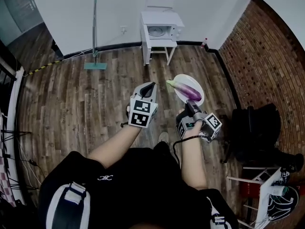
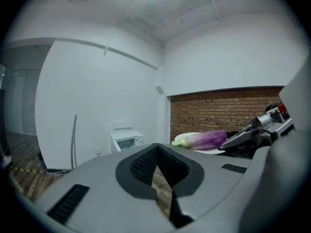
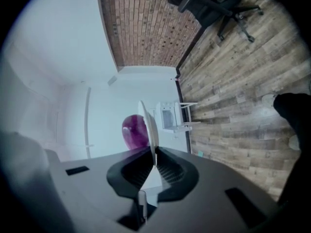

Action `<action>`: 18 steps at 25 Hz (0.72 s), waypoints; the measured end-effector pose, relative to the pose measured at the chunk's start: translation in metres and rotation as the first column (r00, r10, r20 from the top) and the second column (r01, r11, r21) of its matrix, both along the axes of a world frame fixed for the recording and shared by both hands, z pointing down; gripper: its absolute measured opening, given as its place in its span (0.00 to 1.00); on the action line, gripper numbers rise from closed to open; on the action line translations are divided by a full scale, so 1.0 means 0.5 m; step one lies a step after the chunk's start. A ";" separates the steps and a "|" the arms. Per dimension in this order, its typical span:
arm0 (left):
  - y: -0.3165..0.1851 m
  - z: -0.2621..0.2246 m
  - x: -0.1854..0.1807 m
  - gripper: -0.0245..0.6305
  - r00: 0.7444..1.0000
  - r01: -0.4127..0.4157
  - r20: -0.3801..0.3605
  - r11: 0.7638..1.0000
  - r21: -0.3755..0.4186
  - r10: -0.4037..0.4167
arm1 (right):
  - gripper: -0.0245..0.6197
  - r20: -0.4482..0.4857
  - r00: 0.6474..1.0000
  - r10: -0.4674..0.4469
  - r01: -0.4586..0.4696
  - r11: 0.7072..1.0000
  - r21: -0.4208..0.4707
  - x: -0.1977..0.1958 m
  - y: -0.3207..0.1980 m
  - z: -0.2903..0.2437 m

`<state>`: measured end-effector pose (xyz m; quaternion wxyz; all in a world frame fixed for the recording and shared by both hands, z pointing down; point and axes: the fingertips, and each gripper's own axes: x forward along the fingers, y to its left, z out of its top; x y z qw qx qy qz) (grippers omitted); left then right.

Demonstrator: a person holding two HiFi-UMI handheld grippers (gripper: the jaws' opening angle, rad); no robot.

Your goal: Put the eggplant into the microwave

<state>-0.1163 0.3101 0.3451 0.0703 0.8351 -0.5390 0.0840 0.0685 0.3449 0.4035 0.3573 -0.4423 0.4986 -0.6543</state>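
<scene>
The right hand-held gripper (image 1: pixel 191 104) is clamped tight on the near rim of a white plate (image 1: pixel 181 79), carried in the air above the wooden floor (image 1: pixel 86 99). The purple eggplant (image 1: pixel 188 90) lies across the plate's middle. Just beside it, the left hand-held gripper (image 1: pixel 151 86) has its jaws closed together on nothing. Well beyond both, the white microwave (image 1: pixel 161 29) sits on a small white bench (image 1: pixel 159 46) against the far wall.
</scene>
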 end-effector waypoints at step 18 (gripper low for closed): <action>-0.388 -0.021 0.219 0.03 0.996 0.085 -0.003 0.996 -0.028 -0.085 | 0.09 -0.029 0.991 -0.130 0.130 0.991 -0.017 0.207 -0.398 -0.008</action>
